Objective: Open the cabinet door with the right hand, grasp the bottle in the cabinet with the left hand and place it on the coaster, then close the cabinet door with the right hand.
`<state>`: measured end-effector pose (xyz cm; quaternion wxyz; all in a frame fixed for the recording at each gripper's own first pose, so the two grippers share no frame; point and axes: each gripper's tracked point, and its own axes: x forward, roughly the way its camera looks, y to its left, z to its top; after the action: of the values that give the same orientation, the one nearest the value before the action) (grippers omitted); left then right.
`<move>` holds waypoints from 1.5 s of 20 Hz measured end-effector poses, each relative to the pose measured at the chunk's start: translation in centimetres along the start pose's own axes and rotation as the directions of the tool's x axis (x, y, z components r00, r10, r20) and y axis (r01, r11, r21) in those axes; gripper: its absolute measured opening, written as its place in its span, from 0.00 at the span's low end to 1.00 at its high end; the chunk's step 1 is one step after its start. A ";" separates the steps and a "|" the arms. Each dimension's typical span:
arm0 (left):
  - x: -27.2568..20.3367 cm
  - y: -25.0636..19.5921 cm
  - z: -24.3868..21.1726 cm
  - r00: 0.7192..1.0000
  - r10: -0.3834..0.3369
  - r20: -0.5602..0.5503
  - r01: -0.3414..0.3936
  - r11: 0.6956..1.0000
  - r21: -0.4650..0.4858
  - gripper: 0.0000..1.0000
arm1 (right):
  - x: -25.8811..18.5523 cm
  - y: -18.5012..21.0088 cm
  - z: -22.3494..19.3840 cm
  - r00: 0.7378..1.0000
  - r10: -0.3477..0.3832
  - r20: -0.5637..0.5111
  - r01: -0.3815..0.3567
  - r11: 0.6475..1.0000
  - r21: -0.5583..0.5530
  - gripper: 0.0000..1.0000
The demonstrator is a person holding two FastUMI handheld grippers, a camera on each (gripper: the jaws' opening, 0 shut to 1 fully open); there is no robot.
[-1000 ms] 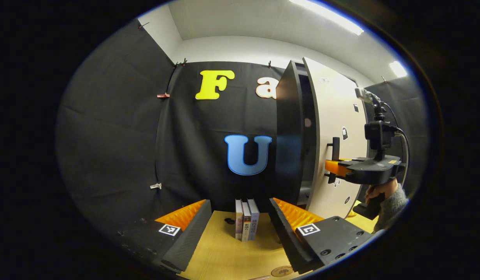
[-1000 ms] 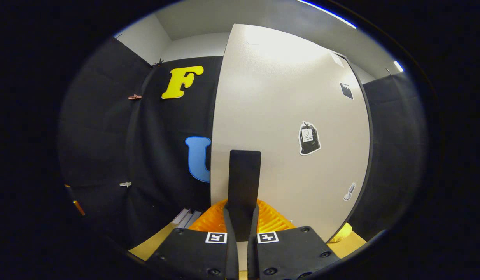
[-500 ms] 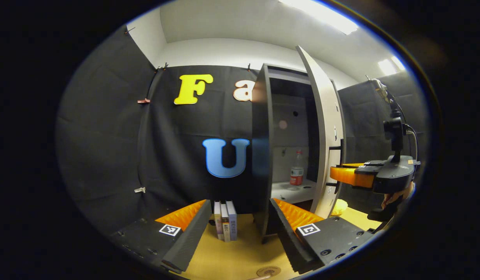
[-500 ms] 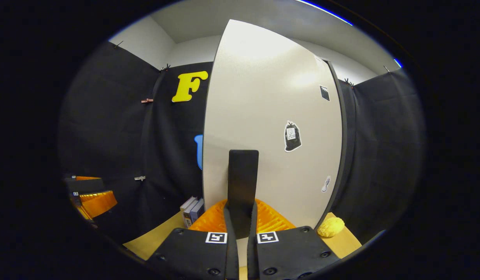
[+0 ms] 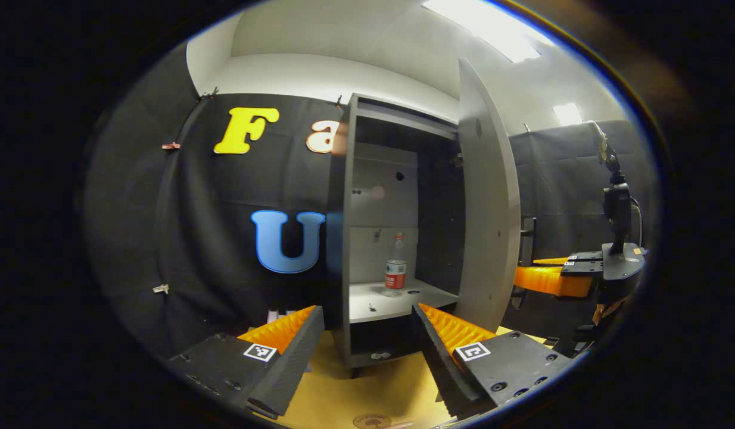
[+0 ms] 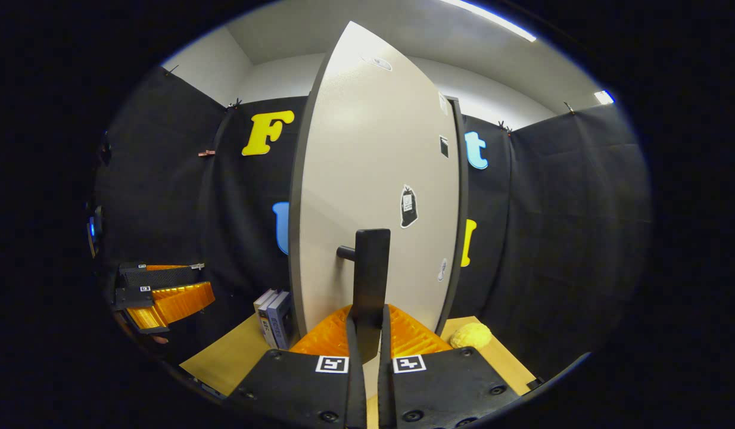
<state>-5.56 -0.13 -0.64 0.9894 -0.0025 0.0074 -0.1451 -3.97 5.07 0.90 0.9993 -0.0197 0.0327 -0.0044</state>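
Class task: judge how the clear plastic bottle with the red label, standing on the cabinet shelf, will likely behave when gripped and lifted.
The clear plastic bottle with the red label stands tall and narrow, so a sideways nudge would probably tip it. It looks largely empty, so probably light. Its thin walls may flex when the left tongs, now open, squeeze it.

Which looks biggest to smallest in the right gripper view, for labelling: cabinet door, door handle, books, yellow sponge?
1. cabinet door
2. door handle
3. books and yellow sponge: alike in apparent size, so unranked.
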 end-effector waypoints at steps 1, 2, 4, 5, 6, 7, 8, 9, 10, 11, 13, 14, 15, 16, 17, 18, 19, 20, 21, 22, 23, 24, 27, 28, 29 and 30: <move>0.5 -0.8 0.1 1.000 -0.021 0.006 0.021 1.000 0.006 0.93 | -0.6 -1.1 0.1 1.000 -0.028 0.002 0.028 1.000 -0.004 0.12; 1.1 -1.6 0.3 0.999 -0.042 0.012 0.042 0.999 0.008 0.93 | -1.0 -2.2 0.1 0.998 -0.057 0.003 0.057 0.998 -0.018 0.12; 2.3 -3.2 0.2 0.997 -0.081 0.015 0.081 0.997 -0.003 0.93 | -1.9 -4.4 0.1 0.994 -0.111 0.004 0.111 0.992 -0.055 0.11; 3.0 -4.1 0.2 0.995 -0.099 0.012 0.100 0.995 -0.007 0.93 | -2.5 -5.4 0.1 0.991 -0.132 0.008 0.133 0.989 -0.070 0.11; 3.6 -4.9 0.1 0.994 -0.112 0.009 0.112 0.994 -0.010 0.93 | -2.8 -6.4 0.1 0.989 -0.148 0.006 0.148 0.986 -0.081 0.11; 4.3 -5.4 0.0 0.993 -0.121 0.005 0.121 0.993 -0.011 0.93 | -3.2 -7.5 0.5 0.986 -0.164 0.009 0.164 0.984 -0.073 0.11; 4.8 -5.9 0.0 0.992 -0.127 0.004 0.127 0.992 -0.015 0.93 | -3.7 -8.7 0.4 0.985 -0.172 0.004 0.172 0.984 -0.050 0.05; 5.5 -6.5 0.0 0.991 -0.133 0.003 0.133 0.991 -0.019 0.93 | -4.0 -9.9 0.3 0.985 -0.174 0.006 0.174 0.984 -0.025 0.05; 6.3 -6.9 -0.1 0.991 -0.134 0.001 0.134 0.991 -0.022 0.93 | -4.3 -10.8 0.3 0.984 -0.177 0.007 0.177 0.984 -0.004 0.05; 7.0 -7.2 -0.3 0.992 -0.129 -0.001 0.129 0.991 -0.025 0.93 | -4.4 -11.7 0.3 0.983 -0.181 0.008 0.181 0.983 0.005 0.05; 8.7 -7.8 -0.4 0.993 -0.116 -0.004 0.116 0.993 -0.022 0.93 | -4.4 -14.1 0.4 0.982 -0.188 0.009 0.188 0.982 -0.003 0.05; 9.7 -7.9 -0.3 0.995 -0.103 -0.005 0.103 0.994 -0.020 0.91 | -4.6 -14.7 0.2 0.985 -0.173 0.002 0.173 0.985 0.009 0.05; 10.5 -8.1 -0.4 0.996 -0.091 -0.006 0.091 0.996 -0.019 0.93 | -4.6 -15.0 0.5 0.988 -0.157 0.003 0.156 0.987 0.030 0.05; 11.4 -8.3 -0.5 0.997 -0.079 -0.007 0.079 0.997 -0.021 0.93 | -4.6 -15.3 0.5 0.989 -0.145 0.001 0.145 0.989 0.038 0.05; 12.2 -8.6 -0.6 0.998 -0.070 -0.009 0.069 0.997 -0.021 0.93 | -4.5 -15.8 0.4 0.991 -0.134 0.004 0.133 0.990 0.036 0.05; 12.9 -8.8 -0.6 0.998 -0.059 -0.010 0.059 0.998 -0.020 0.93 | -4.6 -16.3 0.4 0.993 -0.120 0.005 0.120 0.992 0.039 0.05; 13.5 -8.9 -0.7 0.999 -0.047 -0.013 0.047 0.999 -0.015 0.93 | -4.7 -16.9 0.3 0.994 -0.111 0.009 0.111 0.993 0.045 0.05; 14.2 -9.0 -0.8 0.999 -0.035 -0.016 0.035 0.999 -0.011 0.93 | -4.8 -17.5 0.4 0.995 -0.103 0.009 0.103 0.993 0.050 0.05; 14.8 -9.1 -0.8 1.000 -0.024 -0.018 0.024 1.000 -0.009 0.93 | -4.8 -18.0 0.3 0.995 -0.096 0.008 0.095 0.994 0.055 0.05; 15.4 -9.3 -1.1 1.000 -0.014 -0.017 0.013 1.000 -0.010 0.93 | -4.9 -18.4 0.4 0.996 -0.087 0.008 0.086 0.994 0.063 0.05; 16.1 -9.3 -1.3 1.000 -0.006 -0.019 0.006 1.000 -0.014 0.93 | -4.9 -18.7 0.4 0.997 -0.080 0.010 0.079 0.994 0.071 0.05; 16.8 -9.3 -1.4 1.000 0.000 -0.021 0.000 1.000 -0.018 0.93 | -4.8 -19.2 0.4 0.997 -0.074 0.012 0.073 0.994 0.078 0.05; 19.0 -9.2 -1.5 1.000 0.017 -0.025 -0.017 1.000 -0.012 0.93 | -5.2 -20.1 0.5 0.998 -0.066 0.019 0.064 0.993 0.094 0.05; 19.7 -8.9 -1.6 0.999 0.032 -0.026 -0.032 0.999 -0.008 0.93 | -5.3 -20.4 0.5 0.997 -0.075 0.023 0.073 0.994 0.080 0.05; 20.5 -8.6 -1.8 0.999 0.046 -0.026 -0.046 0.999 -0.007 0.93 | -5.6 -20.6 0.6 0.996 -0.080 0.030 0.077 0.994 0.073 0.05; 21.4 -8.5 -2.0 0.998 0.052 -0.030 -0.053 0.999 -0.012 0.93 | -5.9 -20.7 0.7 0.996 -0.079 0.036 0.077 0.995 0.068 0.05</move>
<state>12.49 -14.39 -2.93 0.9926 -0.0062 0.0231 -0.1190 -9.98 -15.50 2.84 0.9989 0.0120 0.0126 -0.0442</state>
